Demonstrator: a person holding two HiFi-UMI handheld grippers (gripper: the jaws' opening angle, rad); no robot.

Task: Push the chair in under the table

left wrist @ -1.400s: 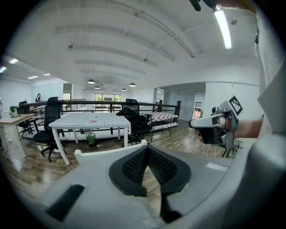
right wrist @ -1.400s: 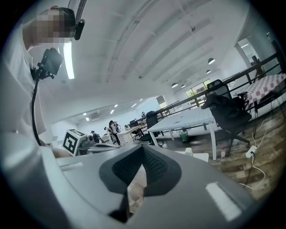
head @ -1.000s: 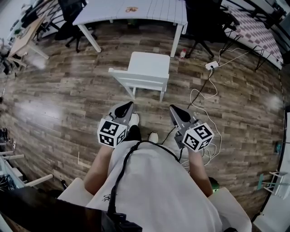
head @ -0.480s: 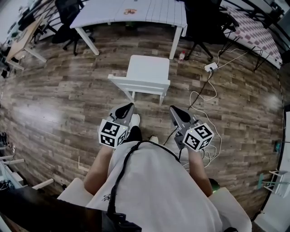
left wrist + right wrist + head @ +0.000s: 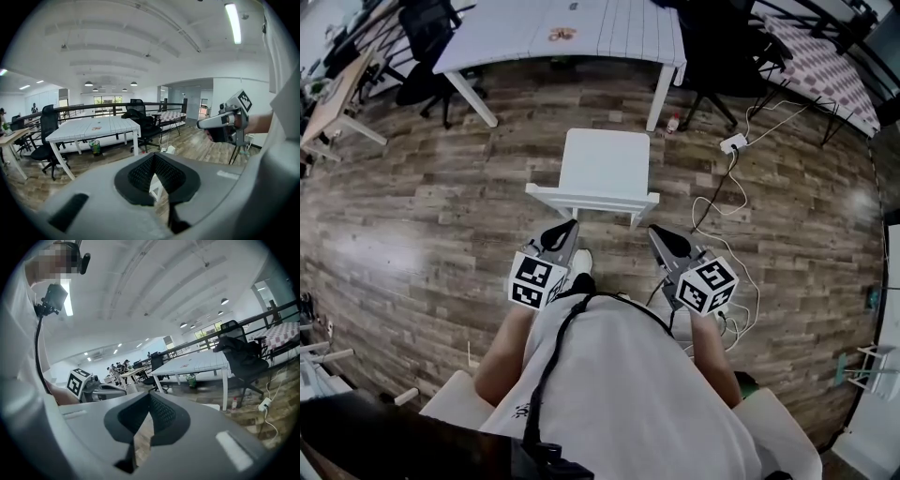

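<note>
The white chair (image 5: pixel 606 163) stands on the wood floor a short way out from the white table (image 5: pixel 581 28), its backrest (image 5: pixel 592 196) toward me. My left gripper (image 5: pixel 567 226) is shut and empty, its tip just short of the backrest's left end. On the other side my right gripper (image 5: pixel 658 233) is also shut and empty, near the backrest's right end. I cannot tell whether either tip touches it. In the left gripper view the shut left gripper (image 5: pixel 154 160) points at the table (image 5: pixel 93 126). The right gripper view shows the shut right gripper (image 5: pixel 149 397) and the table (image 5: pixel 201 363) beyond.
Black office chairs (image 5: pixel 722 52) stand to the right and left (image 5: pixel 422 56) of the table. A white power strip (image 5: pixel 734 142) and trailing cables (image 5: pixel 712 202) lie on the floor right of the chair. A bottle (image 5: pixel 676 122) stands by the table leg, a green bin (image 5: pixel 95 146) under the table.
Both grippers have moved forward together toward the chair, and the gap to its backrest has nearly gone. The jaws have stayed shut.
</note>
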